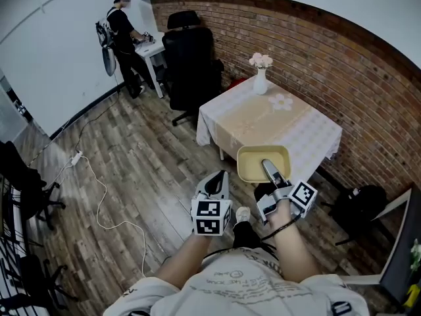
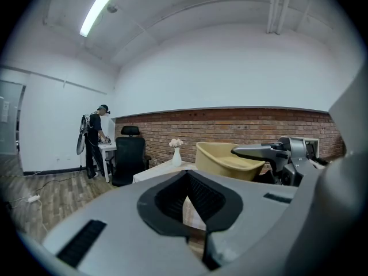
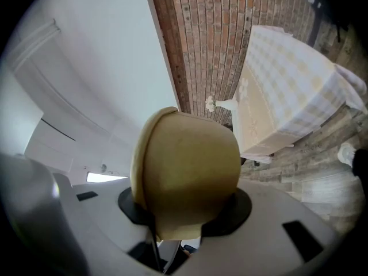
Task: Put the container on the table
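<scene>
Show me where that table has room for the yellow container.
Bare: the middle and right side of the table, from the vase to the near edge. Crowded: the far corner, with the vase and a flower shape beside it.

In the right gripper view the container (image 3: 187, 171) fills the gap between the right hand-held gripper's (image 1: 271, 171) jaws and hides their tips. In the head view it covers the desk's (image 1: 309, 133) near edge. The left hand-held gripper's (image 2: 187, 199) own body hides most of the desk in its view.
</scene>
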